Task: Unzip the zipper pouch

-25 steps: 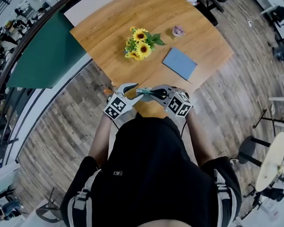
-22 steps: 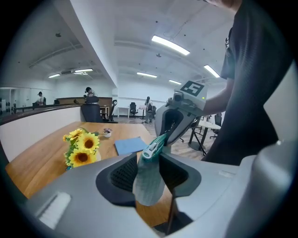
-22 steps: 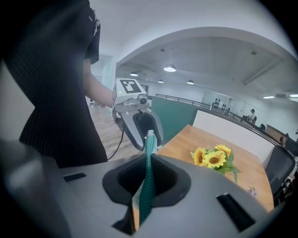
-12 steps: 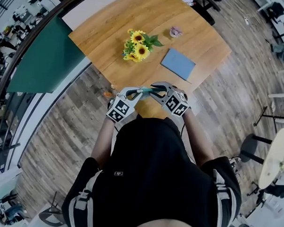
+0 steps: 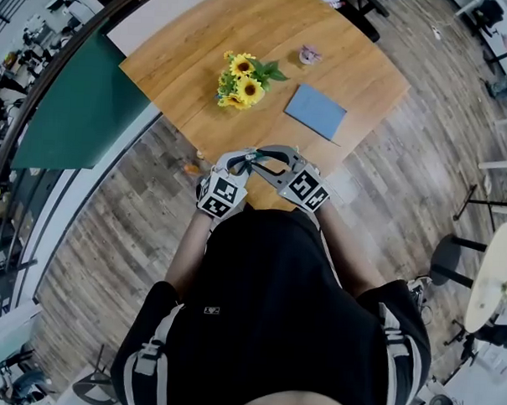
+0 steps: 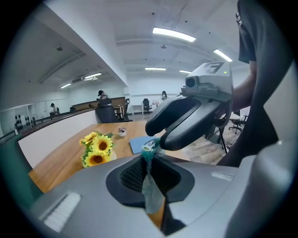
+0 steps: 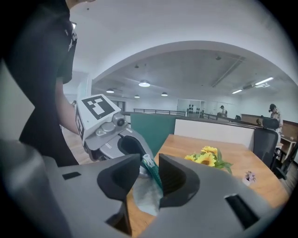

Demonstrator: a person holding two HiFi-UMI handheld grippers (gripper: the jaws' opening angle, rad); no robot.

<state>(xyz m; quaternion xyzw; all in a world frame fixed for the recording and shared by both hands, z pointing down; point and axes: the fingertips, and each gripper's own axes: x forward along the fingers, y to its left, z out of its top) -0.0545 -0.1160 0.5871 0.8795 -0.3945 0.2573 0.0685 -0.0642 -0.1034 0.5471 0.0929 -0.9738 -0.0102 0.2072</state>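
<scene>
Two grippers: I have both over the near edge of the table (image 5: 368, 72), tips facing each other, with the pouch strung between them.
Left gripper (image 6: 147, 160): clenched on the pouch. Its jaws have just been closing, and the film is pinched between the pads.
Right gripper (image 7: 149, 162): released. Its jaws have just been opening and stand apart, with the zipper between them. The strip lies close to one pad, but I can't tell whether it touches.
Pouch (image 6: 151, 195): clear film hanging down out of the left gripper's jaws. Its top edge runs across into the gap of the right gripper.
Zipper (image 7: 154, 176): teal strip with a pale end. It sticks up past the left gripper's tips and slants through the right gripper's parted jaws.
Flowers (image 5: 242, 78): yellow bunch lying on the table, well beyond both grippers, towards the left gripper's side.
Notebook (image 5: 314, 112): blue and flat on the table, beyond the right gripper and nearer to it than the flowers are.
Small lilac thing (image 5: 309, 54): far beyond the grippers, past the notebook, too small for me to name.
Person: black top, with forearms reaching forward behind the marker cubes.
</scene>
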